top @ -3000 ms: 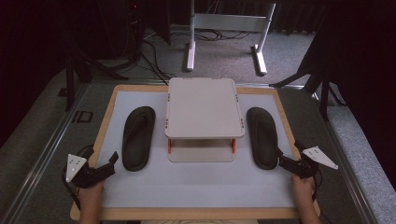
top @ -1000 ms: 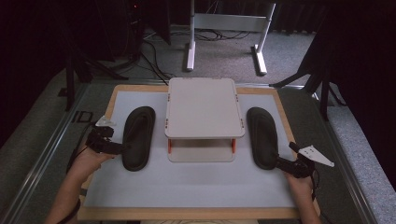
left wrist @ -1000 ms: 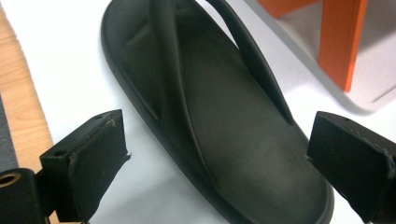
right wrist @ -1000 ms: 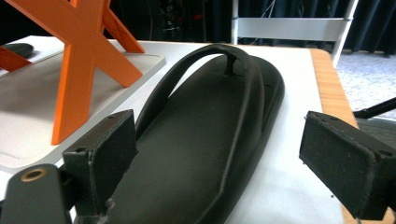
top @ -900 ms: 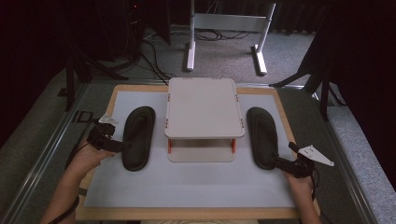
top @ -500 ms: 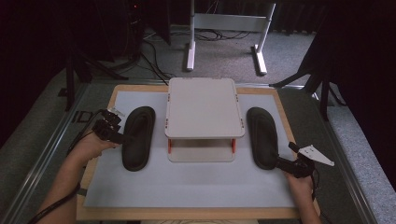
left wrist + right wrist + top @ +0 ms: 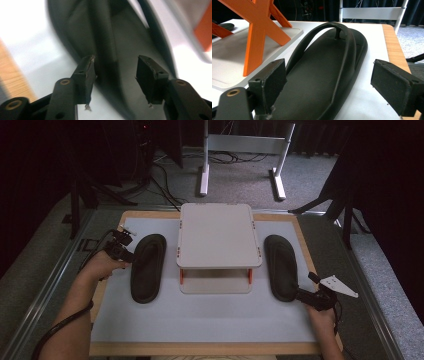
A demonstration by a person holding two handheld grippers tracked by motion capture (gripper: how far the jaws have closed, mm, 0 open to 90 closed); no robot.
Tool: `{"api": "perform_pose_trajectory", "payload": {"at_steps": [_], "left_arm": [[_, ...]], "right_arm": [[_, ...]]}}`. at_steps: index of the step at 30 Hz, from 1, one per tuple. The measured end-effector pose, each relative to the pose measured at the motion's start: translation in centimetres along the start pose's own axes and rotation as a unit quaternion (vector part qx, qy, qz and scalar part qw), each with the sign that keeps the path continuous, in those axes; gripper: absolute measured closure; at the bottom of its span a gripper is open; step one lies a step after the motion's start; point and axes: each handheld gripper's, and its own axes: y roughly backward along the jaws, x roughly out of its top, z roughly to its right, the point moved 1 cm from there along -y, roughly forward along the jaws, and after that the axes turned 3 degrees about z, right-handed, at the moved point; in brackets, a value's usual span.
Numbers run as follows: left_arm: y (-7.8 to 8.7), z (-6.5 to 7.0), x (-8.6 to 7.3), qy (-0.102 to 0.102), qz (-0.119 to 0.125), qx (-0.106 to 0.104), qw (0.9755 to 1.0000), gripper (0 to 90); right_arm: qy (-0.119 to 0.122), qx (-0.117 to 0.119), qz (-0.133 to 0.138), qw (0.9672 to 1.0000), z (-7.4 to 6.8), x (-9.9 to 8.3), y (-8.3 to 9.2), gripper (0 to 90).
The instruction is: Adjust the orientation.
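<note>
Flanking the white rack [image 7: 218, 240] mid-table [image 7: 200, 320] lie two black sandals. Left gripper [image 7: 125, 254], jaws just closing, straddles left sandal [image 7: 148, 268] strap w/o pinching yet; next: squeeze, lift. Right gripper [image 7: 337, 87] spread wide at right sandal [image 7: 324, 82] heel.

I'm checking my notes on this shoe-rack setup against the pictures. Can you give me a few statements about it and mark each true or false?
1. Two black rubber flip-flops, the left flip-flop and the right flip-flop, lie on either side of the white two-tier rack. True.
2. The rack's top shelf carries a flip-flop. False: it is bare.
3. The left gripper has been closing around the left flip-flop's strap. True; the strap sits between its jaws.
4. The right gripper is clamped on the right flip-flop. False: its jaws stand wide open at the heel.
5. The rack's supports are blue. False: they are orange.
</note>
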Motion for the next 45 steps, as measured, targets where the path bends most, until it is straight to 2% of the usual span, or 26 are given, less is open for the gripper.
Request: {"api": "perform_pose_trajectory", "payload": {"at_steps": [2, 3, 8, 13, 16, 21, 22, 23, 27, 30, 32, 38, 45], "left_arm": [[-0.3, -0.1, 0.3, 0.002, -0.007, 0.009, 0.9999, 51.2], [-0.4, -0.1, 0.4, -0.004, -0.010, 0.011, 0.9999, 51.9], [-1.3, 0.0, 1.2, -0.007, -0.032, 0.033, 0.9989, 51.8], [-1.8, 0.0, 1.6, -0.013, -0.034, 0.027, 0.9990, 54.8], [-2.3, 0.0, 1.7, -0.021, -0.044, 0.032, 0.9983, 57.4], [-3.0, -0.3, 1.5, -0.013, -0.046, 0.023, 0.9986, 58.3], [-3.2, -0.3, 1.4, -0.009, -0.047, 0.029, 0.9984, 58.4], [-3.2, -0.4, 1.4, -0.005, -0.043, 0.031, 0.9986, 63.6], [-2.9, -0.5, 1.2, 0.017, -0.026, 0.035, 0.9989, 68.1], [-2.6, -0.6, 1.1, 0.043, -0.011, 0.046, 0.9979, 70.9], [-2.4, -0.7, 1.0, 0.061, -0.011, 0.051, 0.9968, 71.2], [-1.3, -0.6, 1.1, 0.076, -0.012, 0.065, 0.9949, 71.8], [0.8, -0.2, 1.7, 0.077, -0.003, 0.076, 0.9941, 72.7]], "right_arm": [[-0.001, 0.001, -0.002, 1.0000, 0.0, 0.0, 0.0, 12.5], [0.001, 0.000, -0.003, 1.0000, 0.0, 0.0, -0.1, 12.5], [0.002, 0.001, -0.005, 1.0000, -0.1, 0.0, -0.1, 12.5], [0.003, -0.002, -0.006, 1.0000, -0.1, -0.1, -0.1, 12.4], [0.006, -0.001, -0.006, 1.0000, -0.1, -0.1, -0.1, 11.6], [0.002, -0.006, -0.008, 0.9999, 0.0, -0.1, -0.2, 11.6], [0.002, -0.007, -0.007, 1.0000, 0.0, -0.1, -0.2, 11.6], [0.000, -0.007, -0.007, 1.0000, 0.1, -0.1, -0.2, 11.6], [0.001, -0.013, -0.009, 0.9999, 0.1, -0.1, -0.3, 11.6], [0.003, -0.016, -0.013, 0.9998, 0.1, -0.1, -0.3, 11.6], [0.003, -0.018, -0.013, 0.9997, 0.1, -0.2, -0.4, 11.6], [0.004, -0.021, -0.016, 0.9996, 0.1, -0.2, -0.4, 11.6], [0.005, -0.021, -0.017, 0.9996, 0.1, -0.2, -0.4, 11.6]]}}
